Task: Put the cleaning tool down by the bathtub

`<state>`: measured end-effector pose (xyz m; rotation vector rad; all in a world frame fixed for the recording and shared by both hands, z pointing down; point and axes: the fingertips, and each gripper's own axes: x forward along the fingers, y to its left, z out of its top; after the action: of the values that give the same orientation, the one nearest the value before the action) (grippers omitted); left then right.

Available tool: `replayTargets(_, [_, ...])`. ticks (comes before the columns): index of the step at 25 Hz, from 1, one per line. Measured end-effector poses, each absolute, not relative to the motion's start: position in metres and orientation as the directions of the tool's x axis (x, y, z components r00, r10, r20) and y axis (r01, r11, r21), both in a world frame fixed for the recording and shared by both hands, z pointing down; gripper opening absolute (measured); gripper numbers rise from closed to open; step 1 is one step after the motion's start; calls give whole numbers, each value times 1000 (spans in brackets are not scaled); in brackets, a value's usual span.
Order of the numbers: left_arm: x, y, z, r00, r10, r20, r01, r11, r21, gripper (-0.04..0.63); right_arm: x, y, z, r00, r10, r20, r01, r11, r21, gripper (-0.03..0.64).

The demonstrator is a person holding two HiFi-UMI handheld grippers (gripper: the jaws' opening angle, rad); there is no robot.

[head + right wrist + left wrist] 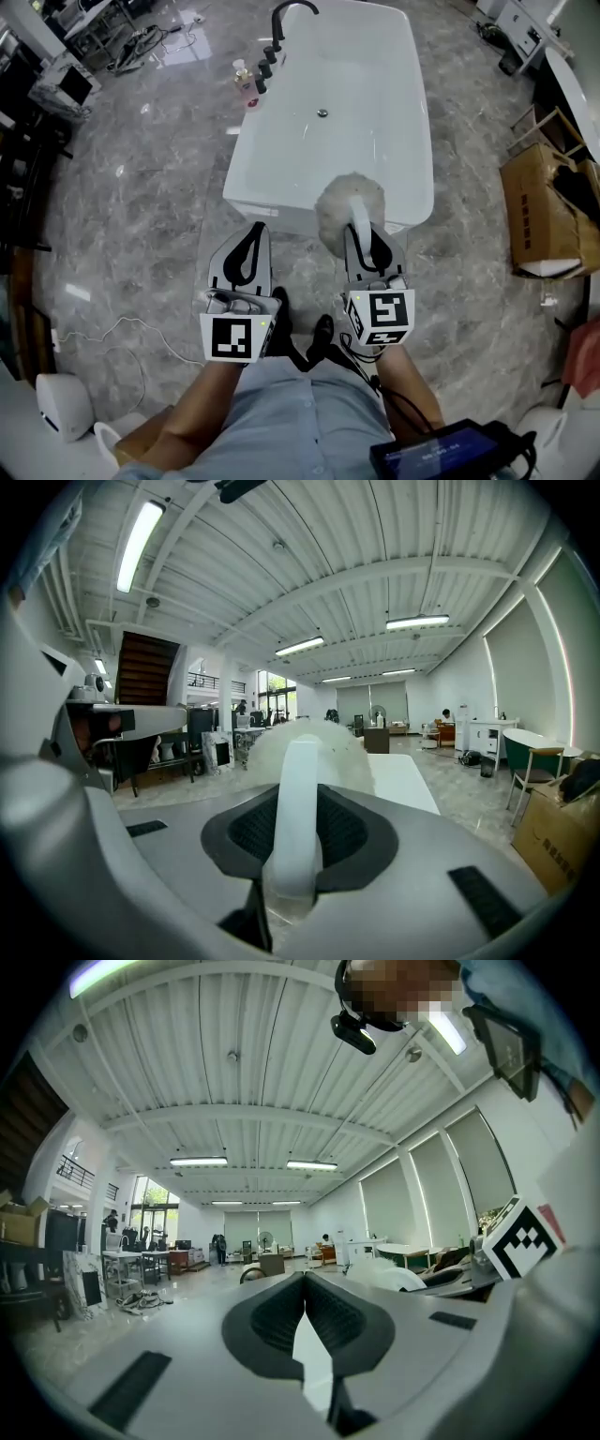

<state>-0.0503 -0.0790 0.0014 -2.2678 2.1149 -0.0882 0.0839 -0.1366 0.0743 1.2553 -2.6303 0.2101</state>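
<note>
The cleaning tool is a white brush with a round fluffy head (349,212) and a pale handle (296,799). My right gripper (367,251) is shut on that handle, and the head hangs over the near rim of the white bathtub (281,187). In the right gripper view the fluffy head (333,747) stands just beyond the jaws. My left gripper (248,251) hovers to the left, over the floor just before the tub's near end. Its pads (272,1314) touch at the tip with nothing between them.
A black tap (281,21) and small bottles (247,82) stand at the tub's far left corner. Cardboard boxes (544,202) sit on the marble floor at the right. A white cable (122,328) trails at the left. My shoes (319,336) stand below the grippers.
</note>
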Motion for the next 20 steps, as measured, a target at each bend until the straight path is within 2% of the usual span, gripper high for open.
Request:
replayTargets(6, [-71,-97,23,87,-996,23,-993,-89,-81,17,69,-140,110,-595,-737,322,-787,615,-48,97])
replayTargets(10, [-83,-108,43,102,-992,80,-991,-108,-75,17,63,-141,135,-578,-727,370,-796,603,-59,97])
replayTargets(14, [-92,-124,51,122,-992,19,-990,-123,-67,17,57,-144,162,-564,-712,417,-800,596,-64,97])
replayTargets(17, [-99,-136,82,112,-987,118,-993,-115,-19,17,53,-147,186,-552,-697,458,-803,592,-68,97])
replayTargets(20, [-104,-148,107,129,-982,137,-991,-133,-18,17,47,-148,214,-545,-676,496,-803,591,-77,97])
